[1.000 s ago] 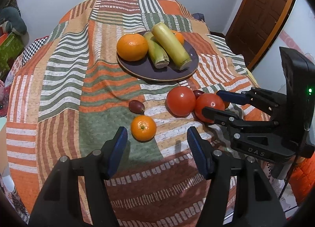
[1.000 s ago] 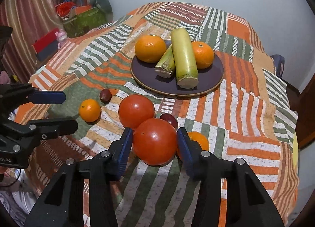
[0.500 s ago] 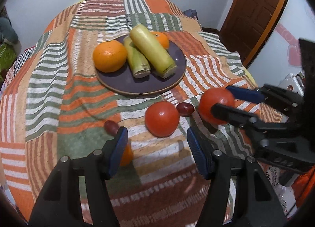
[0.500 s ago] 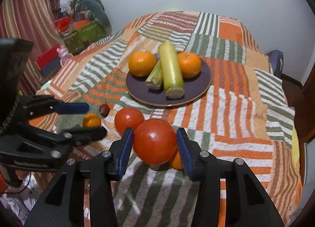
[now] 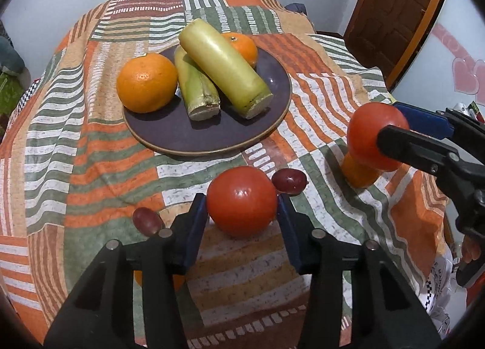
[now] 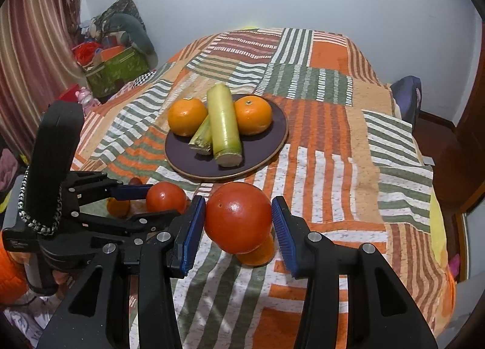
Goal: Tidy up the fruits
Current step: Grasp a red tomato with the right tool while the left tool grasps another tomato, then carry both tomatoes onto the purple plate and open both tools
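The left gripper (image 5: 242,212), jaws just closing, pinches a smooth, round red tomato (image 5: 242,200) across its middle, while the right gripper (image 6: 239,221) clamps another (image 6: 238,217) aloft; both seem soft and easily bruised.

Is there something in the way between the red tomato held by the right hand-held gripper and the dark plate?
Nothing visible blocks it. The tomato in the right hand-held gripper is lifted above the cloth, and the plate has bare space at its near edge.

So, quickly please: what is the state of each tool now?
Left tool: jaws just closed onto a red tomato on the patchwork cloth.
Right tool: holding another tomato, lifted.
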A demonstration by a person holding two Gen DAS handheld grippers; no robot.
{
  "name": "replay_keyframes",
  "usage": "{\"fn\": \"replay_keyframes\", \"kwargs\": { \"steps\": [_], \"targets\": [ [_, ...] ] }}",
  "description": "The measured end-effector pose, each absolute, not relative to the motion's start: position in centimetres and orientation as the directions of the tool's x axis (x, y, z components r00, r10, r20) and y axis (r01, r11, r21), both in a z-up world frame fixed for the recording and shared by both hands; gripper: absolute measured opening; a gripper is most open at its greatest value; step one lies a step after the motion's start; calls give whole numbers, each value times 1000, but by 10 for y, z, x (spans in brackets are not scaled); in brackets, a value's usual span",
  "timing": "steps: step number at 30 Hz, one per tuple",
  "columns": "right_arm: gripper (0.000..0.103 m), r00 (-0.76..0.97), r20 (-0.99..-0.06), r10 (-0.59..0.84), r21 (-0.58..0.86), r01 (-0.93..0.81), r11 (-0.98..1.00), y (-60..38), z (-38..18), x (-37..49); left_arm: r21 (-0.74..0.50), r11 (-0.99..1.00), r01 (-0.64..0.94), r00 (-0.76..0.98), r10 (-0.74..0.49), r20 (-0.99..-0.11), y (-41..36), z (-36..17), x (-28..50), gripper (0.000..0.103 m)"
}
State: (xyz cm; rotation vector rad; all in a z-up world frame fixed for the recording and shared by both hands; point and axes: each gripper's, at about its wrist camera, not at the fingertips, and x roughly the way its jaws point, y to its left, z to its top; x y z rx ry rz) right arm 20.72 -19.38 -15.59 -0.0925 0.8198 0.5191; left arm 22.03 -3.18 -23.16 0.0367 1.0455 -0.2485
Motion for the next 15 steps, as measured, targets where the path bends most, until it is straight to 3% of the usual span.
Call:
{"fn": "replay_keyframes", "kwargs": {
  "steps": [15],
  "targets": [
    [42,572,-716,400,116,-467,876,-197,-152,219,-119,979,164,551,-191,-812,-3,-196,222,46]
  ]
}}
